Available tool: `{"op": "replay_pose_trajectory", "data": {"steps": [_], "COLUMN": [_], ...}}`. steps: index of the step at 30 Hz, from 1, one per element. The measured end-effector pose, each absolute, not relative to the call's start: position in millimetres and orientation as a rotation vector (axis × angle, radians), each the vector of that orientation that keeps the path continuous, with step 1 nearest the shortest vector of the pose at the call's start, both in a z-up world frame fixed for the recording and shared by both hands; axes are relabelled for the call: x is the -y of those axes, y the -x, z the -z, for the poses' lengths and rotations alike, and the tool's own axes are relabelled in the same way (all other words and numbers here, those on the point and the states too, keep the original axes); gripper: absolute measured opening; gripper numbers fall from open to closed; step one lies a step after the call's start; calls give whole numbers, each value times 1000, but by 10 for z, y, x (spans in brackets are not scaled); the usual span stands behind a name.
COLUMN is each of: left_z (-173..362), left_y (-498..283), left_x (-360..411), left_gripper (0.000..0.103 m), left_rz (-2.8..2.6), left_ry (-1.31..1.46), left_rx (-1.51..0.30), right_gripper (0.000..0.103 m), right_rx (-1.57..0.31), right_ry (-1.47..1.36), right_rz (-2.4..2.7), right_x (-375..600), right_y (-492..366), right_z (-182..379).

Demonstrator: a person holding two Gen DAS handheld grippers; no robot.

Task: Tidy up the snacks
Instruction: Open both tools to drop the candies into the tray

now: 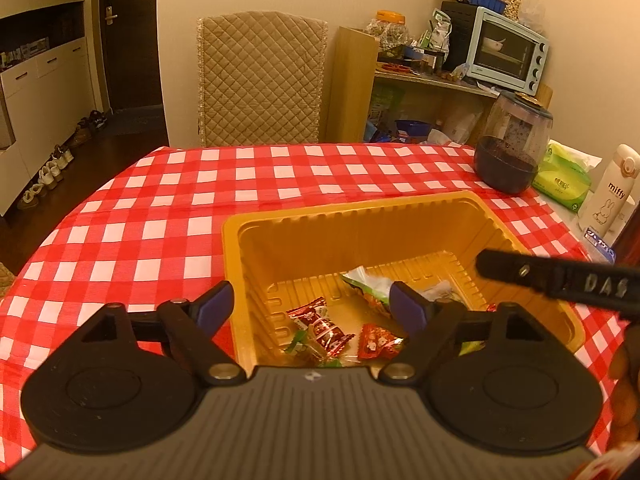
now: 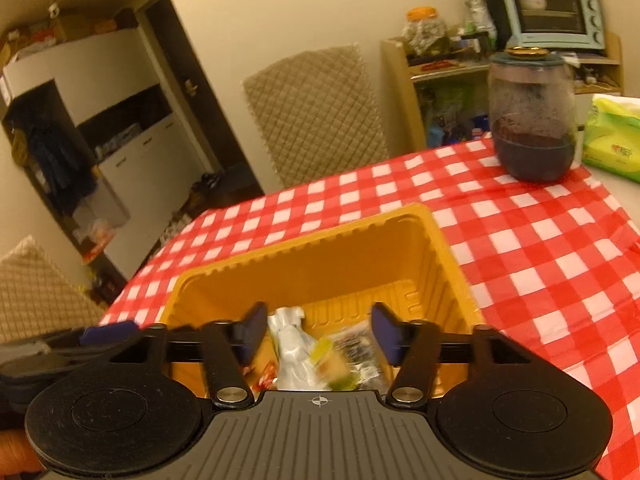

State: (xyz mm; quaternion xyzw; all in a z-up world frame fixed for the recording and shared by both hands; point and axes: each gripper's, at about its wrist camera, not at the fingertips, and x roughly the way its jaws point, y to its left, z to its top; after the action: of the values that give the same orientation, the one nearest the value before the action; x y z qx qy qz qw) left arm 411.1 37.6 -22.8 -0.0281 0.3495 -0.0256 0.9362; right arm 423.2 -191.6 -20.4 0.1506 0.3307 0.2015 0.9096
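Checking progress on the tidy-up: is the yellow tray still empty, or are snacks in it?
Snacks are in it. The yellow tray holds several wrapped snacks on its floor, mostly at the near end.

Inside the yellow tray (image 2: 320,264), the green-and-yellow snack (image 2: 334,366) is smeared by blur; its print is unreadable. The tray's near wall hides behind the right gripper (image 2: 318,338) body.
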Motion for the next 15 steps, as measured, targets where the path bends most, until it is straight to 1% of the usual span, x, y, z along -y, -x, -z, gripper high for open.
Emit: {"op": "replay_pose_trajectory", "data": {"steps": [11, 15], "left_z": [235, 210], "left_y": [-4072, -3994], "left_x": [-334, -335], "left_gripper": [95, 102], "left_rz": [13, -2], "left_ry": [11, -5], "left_rx": [-705, -692], "right_gripper": [59, 60], "right_rx": [-663, -664], "right_ry": [-263, -211], "right_rz": [-351, -334], "right_x": [1976, 2004], "right_y": [-4174, -4106], "right_z": [127, 124]}}
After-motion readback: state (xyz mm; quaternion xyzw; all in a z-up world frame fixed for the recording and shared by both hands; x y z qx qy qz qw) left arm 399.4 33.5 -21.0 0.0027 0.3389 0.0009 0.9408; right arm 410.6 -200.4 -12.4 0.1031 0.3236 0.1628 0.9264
